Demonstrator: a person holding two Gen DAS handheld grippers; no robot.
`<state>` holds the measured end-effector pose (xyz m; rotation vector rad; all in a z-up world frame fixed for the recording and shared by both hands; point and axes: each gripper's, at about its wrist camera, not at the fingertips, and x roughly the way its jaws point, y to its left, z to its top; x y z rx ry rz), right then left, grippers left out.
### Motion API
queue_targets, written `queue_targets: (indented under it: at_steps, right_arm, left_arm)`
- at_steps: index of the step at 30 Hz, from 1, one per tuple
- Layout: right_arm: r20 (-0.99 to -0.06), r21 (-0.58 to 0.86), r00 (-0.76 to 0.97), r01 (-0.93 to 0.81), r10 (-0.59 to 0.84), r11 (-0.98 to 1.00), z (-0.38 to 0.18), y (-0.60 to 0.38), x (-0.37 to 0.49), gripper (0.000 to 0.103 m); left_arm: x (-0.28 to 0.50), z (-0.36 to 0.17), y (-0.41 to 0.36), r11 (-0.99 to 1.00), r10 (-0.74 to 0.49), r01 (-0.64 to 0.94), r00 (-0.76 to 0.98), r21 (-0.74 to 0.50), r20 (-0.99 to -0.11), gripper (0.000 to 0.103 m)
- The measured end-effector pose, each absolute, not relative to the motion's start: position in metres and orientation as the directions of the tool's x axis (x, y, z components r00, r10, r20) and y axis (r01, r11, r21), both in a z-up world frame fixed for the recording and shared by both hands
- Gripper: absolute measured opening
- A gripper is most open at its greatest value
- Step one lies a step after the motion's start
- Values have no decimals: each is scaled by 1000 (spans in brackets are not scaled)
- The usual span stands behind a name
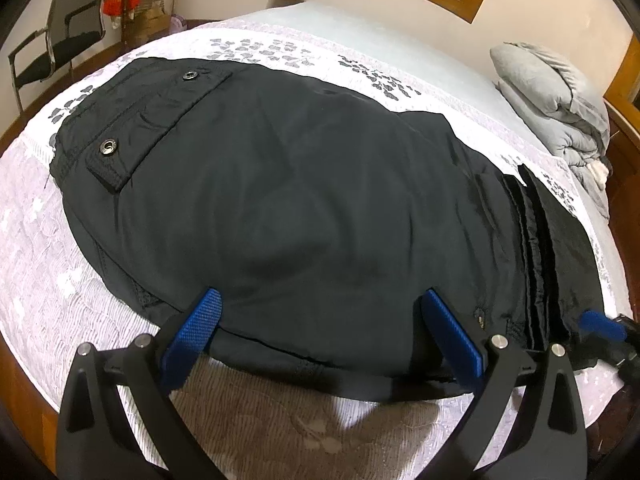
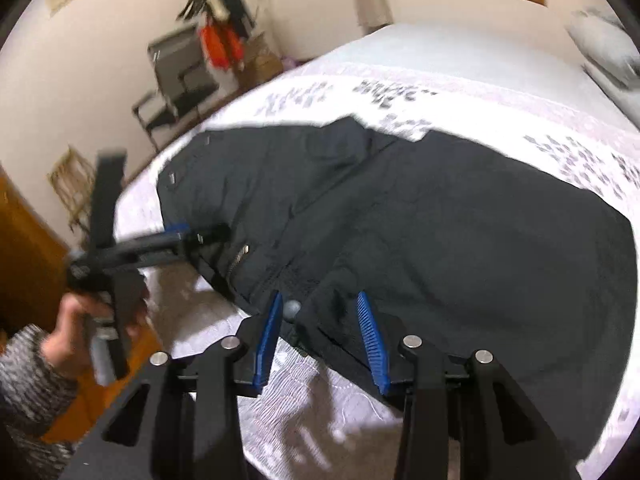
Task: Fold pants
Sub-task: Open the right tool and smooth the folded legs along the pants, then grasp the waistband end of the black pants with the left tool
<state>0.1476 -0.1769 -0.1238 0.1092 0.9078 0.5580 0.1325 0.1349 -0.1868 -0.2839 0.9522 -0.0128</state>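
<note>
While both hand-held grippers, left [image 1: 320, 328] and right [image 2: 320, 320], stand open over the folded black nylon pants [image 1: 280, 184] at frame bottom, the slippery layers could slide apart.

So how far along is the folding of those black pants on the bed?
Well along, it seems. The black pants already lie doubled into a compact bundle on the bed, stacked layers showing at one end. The left gripper and right gripper sit open at the near edge, gripping nothing. Probably left: one more fold or some smoothing, though that's a guess.
</note>
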Motion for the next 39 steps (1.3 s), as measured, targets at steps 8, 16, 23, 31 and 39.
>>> queue_targets:
  at_steps: [8, 16, 23, 31, 39]
  right_arm:
    - [-732, 464, 554, -21, 396, 886, -135, -351, 149, 55]
    - [-697, 652, 430, 45, 574, 757, -199, -424, 170, 56]
    - [-559, 800, 370, 5, 742, 600, -238, -407, 191, 60]
    - [-551, 761, 436, -88, 711, 643, -201, -412, 181, 16]
    - [-639, 678, 465, -36, 612, 735, -194, -434, 171, 18]
  left_arm:
    - [133, -187, 131, 970, -123, -104, 569, -219, -813, 100]
    - [136, -188, 125, 975, -96, -114, 557, -190, -825, 100]
    - [140, -188, 123, 978, -76, -122, 540, -167, -838, 100]
    - [146, -187, 117, 978, -61, -139, 528, -157, -847, 100]
    - [146, -189, 78, 990, -87, -47, 540, -134, -837, 100]
